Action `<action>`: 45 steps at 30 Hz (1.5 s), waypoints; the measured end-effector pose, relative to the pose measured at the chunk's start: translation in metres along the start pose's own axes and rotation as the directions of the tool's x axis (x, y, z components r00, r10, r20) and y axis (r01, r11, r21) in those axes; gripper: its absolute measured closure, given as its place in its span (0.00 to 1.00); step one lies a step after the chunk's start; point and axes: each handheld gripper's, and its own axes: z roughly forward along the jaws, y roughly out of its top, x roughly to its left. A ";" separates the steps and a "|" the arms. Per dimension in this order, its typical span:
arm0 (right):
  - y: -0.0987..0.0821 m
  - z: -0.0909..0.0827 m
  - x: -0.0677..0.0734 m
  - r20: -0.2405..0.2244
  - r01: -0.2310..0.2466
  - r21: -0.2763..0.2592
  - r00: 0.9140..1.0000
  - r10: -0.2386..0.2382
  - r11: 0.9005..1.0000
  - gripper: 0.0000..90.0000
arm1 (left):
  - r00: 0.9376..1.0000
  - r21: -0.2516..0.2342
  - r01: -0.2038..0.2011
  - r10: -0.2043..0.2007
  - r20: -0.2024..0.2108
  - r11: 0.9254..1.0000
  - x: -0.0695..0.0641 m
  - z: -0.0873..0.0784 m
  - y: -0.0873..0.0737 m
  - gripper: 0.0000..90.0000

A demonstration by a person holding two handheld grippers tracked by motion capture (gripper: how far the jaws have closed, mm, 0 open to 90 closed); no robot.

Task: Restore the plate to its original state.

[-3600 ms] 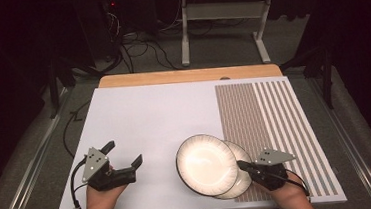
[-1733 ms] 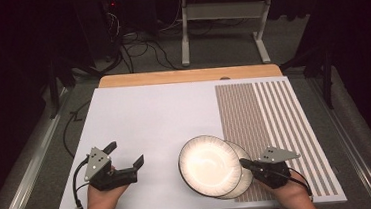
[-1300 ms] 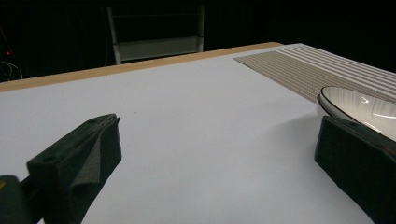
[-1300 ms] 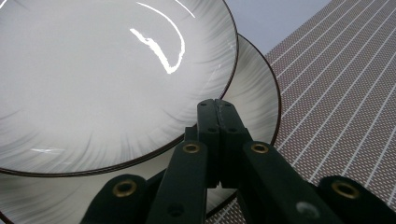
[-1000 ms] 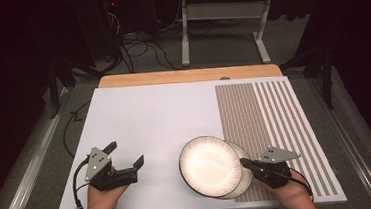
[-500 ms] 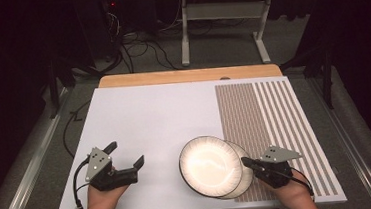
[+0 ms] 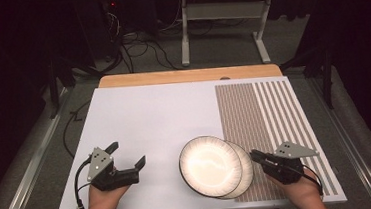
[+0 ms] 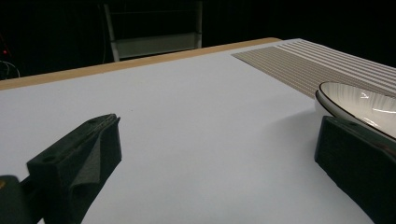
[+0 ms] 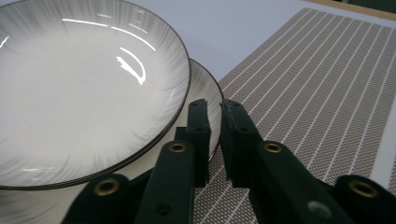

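Note:
Two white plates with thin dark rims lie near the table's front. The upper plate (image 7: 209, 165) (image 9: 84, 93) rests partly over the lower plate (image 7: 247, 172) (image 9: 203, 86), which sits on the edge of the striped mat (image 7: 269, 113). My right gripper (image 7: 254, 156) (image 9: 215, 105) has its jaws closed to a narrow slit astride the lower plate's right rim, one inside and one outside. My left gripper (image 7: 126, 155) (image 8: 219, 154) stands open on the white surface, left of the plates, with nothing between its jaws. The upper plate (image 8: 359, 100) shows beside its right jaw.
The white board (image 7: 149, 117) lies bare towards the back and left. A wooden strip (image 7: 186, 76) runs along the far edge. Beyond it, on the dark floor, are cables and a metal stand (image 7: 221, 16).
Over the last few seconds the right gripper and the plates have slid slightly to the right. In the last second nothing visibly moves. The left gripper stays put.

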 end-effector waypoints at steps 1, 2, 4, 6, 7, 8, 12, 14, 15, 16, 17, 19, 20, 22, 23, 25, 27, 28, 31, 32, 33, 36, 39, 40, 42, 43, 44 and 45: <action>0.000 -0.002 -0.002 0.004 -0.008 -0.008 1.000 0.008 1.000 0.86 | 1.000 0.000 0.000 0.000 0.000 1.000 0.000 0.000 0.000 0.01; 0.001 -0.003 -0.003 0.008 -0.014 -0.016 1.000 0.014 1.000 0.80 | 1.000 -0.002 0.001 -0.001 0.000 1.000 0.000 0.000 0.000 0.01; 0.001 -0.007 -0.006 0.019 -0.026 -0.032 0.999 0.026 0.999 0.71 | 1.000 -0.002 0.004 -0.004 0.002 1.000 0.000 -0.001 0.000 0.01; 0.001 -0.011 -0.009 0.031 -0.025 -0.050 0.999 0.027 0.998 0.61 | 1.000 -0.001 0.005 -0.005 0.005 1.000 0.000 -0.001 0.000 0.02; 0.001 -0.011 -0.009 0.031 -0.025 -0.050 0.999 0.027 0.998 0.61 | 1.000 -0.001 0.005 -0.005 0.005 1.000 0.000 -0.001 0.000 0.02; 0.001 -0.013 -0.013 0.026 -0.039 -0.071 0.999 0.041 0.997 0.52 | 1.000 -0.001 0.006 -0.006 0.006 1.000 0.000 0.000 0.000 0.02; 0.000 -0.020 -0.018 0.019 -0.056 -0.102 0.998 0.058 0.993 0.38 | 1.000 -0.001 0.003 -0.003 0.008 1.000 -0.001 0.000 0.000 0.02; 0.000 -0.023 -0.018 0.011 -0.059 -0.118 0.998 0.060 0.991 0.33 | 1.000 0.002 -0.001 0.001 0.007 1.000 -0.002 -0.001 0.001 0.02; 0.000 -0.023 -0.018 0.009 -0.053 -0.126 0.998 0.054 0.991 0.31 | 1.000 -0.002 -0.006 0.006 0.004 1.000 -0.003 -0.002 0.002 0.02; 0.001 -0.025 -0.017 0.010 -0.045 -0.138 0.999 0.047 0.989 0.24 | 1.000 -0.002 -0.008 0.008 0.004 1.000 -0.003 -0.002 0.002 0.02; 0.001 -0.025 -0.017 0.010 -0.045 -0.138 0.999 0.047 0.989 0.24 | 1.000 -0.002 -0.008 0.008 0.004 1.000 -0.003 -0.002 0.002 0.02; 0.002 -0.027 -0.016 0.022 -0.041 -0.176 0.999 0.046 0.984 0.08 | 1.000 0.000 -0.013 0.013 0.012 1.000 -0.006 -0.001 0.003 0.01; 0.003 -0.028 -0.016 0.033 -0.046 -0.181 0.998 0.053 0.982 0.01 | 1.000 0.003 -0.016 0.016 0.015 1.000 -0.007 0.000 0.003 0.01; 0.003 -0.027 -0.015 0.076 -0.043 -0.191 0.995 0.059 0.981 0.00 | 1.000 0.005 -0.020 0.020 0.019 1.000 -0.009 0.001 0.004 0.01; 0.003 -0.027 -0.015 0.076 -0.043 -0.191 0.995 0.059 0.981 0.00 | 1.000 0.008 -0.021 0.021 0.023 1.000 -0.010 0.002 0.004 0.01; 0.004 -0.026 -0.015 0.111 -0.051 -0.189 0.991 0.073 0.981 0.01 | 0.999 0.015 -0.017 0.017 0.037 1.000 -0.015 0.006 0.006 0.02; 0.003 -0.026 -0.016 0.110 -0.051 -0.184 0.991 0.072 0.982 0.01 | 0.998 0.018 -0.021 0.019 0.064 1.000 -0.023 0.010 0.010 0.04; 0.003 -0.026 -0.016 0.110 -0.051 -0.184 0.991 0.072 0.982 0.01 | 0.998 0.018 -0.021 0.019 0.064 1.000 -0.023 0.010 0.010 0.07; 0.002 -0.024 -0.017 0.085 -0.063 -0.180 0.993 0.079 0.982 0.01 | 0.996 0.004 -0.032 0.031 0.084 0.999 -0.033 0.014 0.015 0.19; 0.002 -0.023 -0.017 0.078 -0.065 -0.177 0.994 0.080 0.982 0.01 | 0.995 -0.014 -0.020 0.022 0.098 1.000 -0.037 0.015 0.018 0.21; 0.002 -0.023 -0.016 0.078 -0.064 -0.173 0.994 0.078 0.983 0.01 | 0.994 -0.015 -0.021 0.022 0.108 1.000 -0.039 0.016 0.020 0.23; 0.002 -0.022 -0.015 0.073 -0.062 -0.170 0.995 0.075 0.984 0.01 | 0.992 -0.009 -0.029 0.030 0.123 1.000 -0.046 0.021 0.022 0.32; 0.002 -0.022 -0.015 0.072 -0.060 -0.174 0.995 0.073 0.983 0.01 | 0.990 -0.005 -0.039 0.039 0.135 0.999 -0.053 0.028 0.022 0.42; 0.002 -0.022 -0.016 0.074 -0.059 -0.175 0.995 0.073 0.983 0.01 | 0.989 -0.002 -0.042 0.042 0.140 0.999 -0.055 0.030 0.022 0.50; 0.002 -0.023 -0.016 0.076 -0.062 -0.175 0.994 0.076 0.983 0.01 | 0.985 0.012 -0.034 0.032 0.167 0.999 -0.059 0.035 0.021 0.58; 0.002 -0.023 -0.016 0.076 -0.062 -0.176 0.994 0.076 0.982 0.01 | 0.982 0.022 -0.030 0.026 0.186 0.999 -0.062 0.038 0.020 0.64; 0.002 -0.023 -0.016 0.078 -0.060 -0.177 0.994 0.075 0.982 0.01 | 0.980 0.024 -0.030 0.025 0.197 0.999 -0.064 0.040 0.019 0.72; 0.002 -0.023 -0.017 0.077 -0.060 -0.177 0.994 0.075 0.982 0.01 | 0.980 0.024 -0.030 0.025 0.197 0.999 -0.064 0.040 0.019 0.80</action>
